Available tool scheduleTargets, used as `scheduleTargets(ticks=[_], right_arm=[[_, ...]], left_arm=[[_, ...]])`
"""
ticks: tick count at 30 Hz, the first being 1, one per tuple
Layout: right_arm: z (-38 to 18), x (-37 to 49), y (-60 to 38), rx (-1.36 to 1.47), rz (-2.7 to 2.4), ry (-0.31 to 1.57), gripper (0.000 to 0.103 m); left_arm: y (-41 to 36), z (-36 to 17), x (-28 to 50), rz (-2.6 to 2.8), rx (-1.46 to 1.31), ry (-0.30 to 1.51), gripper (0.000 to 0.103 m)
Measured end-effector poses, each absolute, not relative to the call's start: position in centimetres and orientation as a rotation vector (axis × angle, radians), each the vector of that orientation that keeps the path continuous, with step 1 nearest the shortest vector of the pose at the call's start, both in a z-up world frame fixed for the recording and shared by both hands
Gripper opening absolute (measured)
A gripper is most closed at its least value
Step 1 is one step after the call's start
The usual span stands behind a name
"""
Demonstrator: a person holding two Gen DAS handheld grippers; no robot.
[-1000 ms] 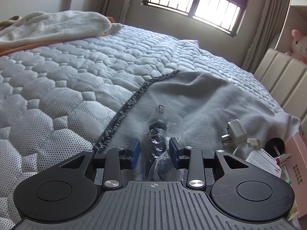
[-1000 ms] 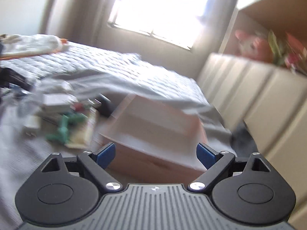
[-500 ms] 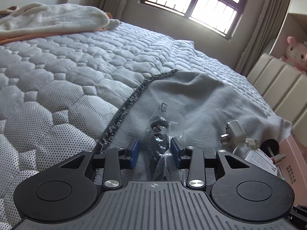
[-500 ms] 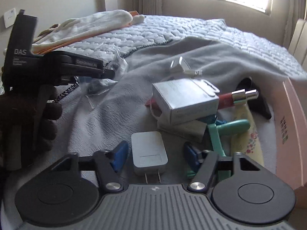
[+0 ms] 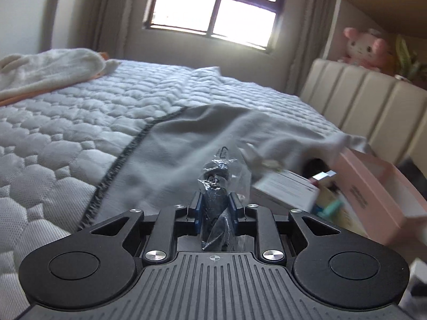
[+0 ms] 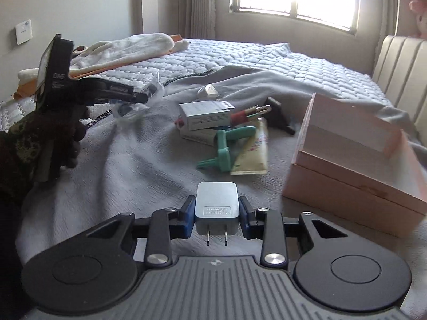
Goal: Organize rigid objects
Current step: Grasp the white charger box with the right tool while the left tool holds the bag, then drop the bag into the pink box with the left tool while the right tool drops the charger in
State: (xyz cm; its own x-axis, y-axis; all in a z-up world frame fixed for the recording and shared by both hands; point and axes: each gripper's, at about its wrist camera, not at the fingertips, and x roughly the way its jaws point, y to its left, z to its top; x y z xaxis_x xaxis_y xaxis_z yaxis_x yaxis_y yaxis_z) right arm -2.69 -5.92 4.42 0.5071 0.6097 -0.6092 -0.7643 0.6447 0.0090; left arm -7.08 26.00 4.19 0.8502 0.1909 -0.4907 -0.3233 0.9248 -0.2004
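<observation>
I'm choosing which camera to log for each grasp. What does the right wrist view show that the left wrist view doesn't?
Only the right wrist view shows the right gripper, whose jaws have just been closing, shut on the white charger, and the gloved hand carrying the left gripper. Only the left wrist view shows up close the left gripper's jaws, which have just been closing, clamped on the plastic bag of dark parts, and the pink plush toy in full. Both show the pink box, the small white box and the grey blanket.
</observation>
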Motion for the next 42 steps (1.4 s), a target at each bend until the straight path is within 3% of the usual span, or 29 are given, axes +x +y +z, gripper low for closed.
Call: scheduleTargets(ticks=[8,11,17,21,26,33,35,36,42], right_arm=[[3.6,-5.0,-16.2,-0.244,0.731,0.567,0.032],[2.9,-5.6,-18.7,-0.194,0.727,0.586,0.032],[2.5,-6.2,-20.8,-0.143,0.7,0.583,0.032],[2.5,-7.8,-21.3,-0.175,0.697,0.544,0.032],[4.0,-6.2,-22.4,-0.14,0.704,0.546,0.032],[13.6,4.6,-19.1,0.038,0.703,0.405,0.032],[15.4,8.0,-17.5,0.045,0.672,0.414,0.051],[15.7,8.9,-17.0,0.042,0.636,0.406,0.054],[9.6,8.8,-17.3,-0.056,0.567,0.41,0.055]], left_arm=[[11.0,6.7,-10.6,-0.13,-0.2,0.552,0.023],[7.9,9.7,-7.6,-0.21,-0.222,0.539,0.023],[5.1,15.6,3.1,-0.144,-0.22,0.344,0.027],[5.6,13.7,6.6,-0.048,-0.254,0.389,0.026],[5.8,10.5,-0.1,-0.137,-0.328,0.356,0.026],[3.3,3.6,-6.5,-0.214,-0.317,0.49,0.026],[3.5,2.2,-7.7,-0.208,-0.321,0.524,0.026],[3.7,1.6,-8.2,-0.204,-0.327,0.552,0.026],[5.6,-1.3,-10.3,-0.2,-0.384,0.628,0.026]])
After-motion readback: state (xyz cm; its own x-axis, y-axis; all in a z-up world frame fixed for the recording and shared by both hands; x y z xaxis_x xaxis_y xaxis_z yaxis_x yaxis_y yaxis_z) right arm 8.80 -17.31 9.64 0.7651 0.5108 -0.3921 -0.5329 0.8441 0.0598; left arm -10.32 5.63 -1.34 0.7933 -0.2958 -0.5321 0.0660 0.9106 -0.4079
